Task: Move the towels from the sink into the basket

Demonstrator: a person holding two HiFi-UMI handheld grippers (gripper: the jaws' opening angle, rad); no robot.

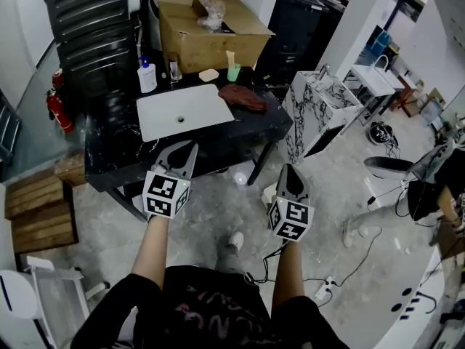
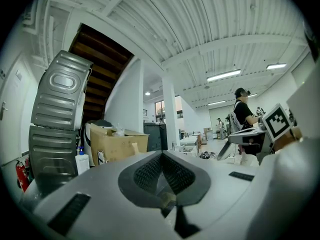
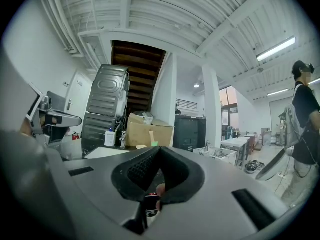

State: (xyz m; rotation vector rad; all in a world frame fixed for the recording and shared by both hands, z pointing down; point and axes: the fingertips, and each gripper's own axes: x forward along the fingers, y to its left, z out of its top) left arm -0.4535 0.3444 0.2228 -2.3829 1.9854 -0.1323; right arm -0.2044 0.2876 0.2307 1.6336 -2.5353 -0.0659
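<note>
Both grippers hang level in front of the black, white-veined stone worktop [image 1: 116, 147]. The left gripper [image 1: 190, 148] has its ribbed dark pads pressed together on nothing, and the right gripper [image 1: 289, 170] is likewise closed and empty. Set into the worktop is a shallow, white, rectangular sink [image 1: 196, 104] with a small drain hole at its middle. One towel [image 1: 243, 97], dark red and crumpled into a soft heap, lies not in the sink but on the worktop, just off the sink's right rim and near the right edge. At the far edge stands an open cardboard box [image 1: 218, 43] with crumpled clear plastic [image 1: 211, 9] in it. In front of the box are a white pump bottle [image 1: 147, 75], a pale soap-like block [image 1: 208, 75] and a green cup [image 1: 233, 73] holding a pale upright strip.
</note>
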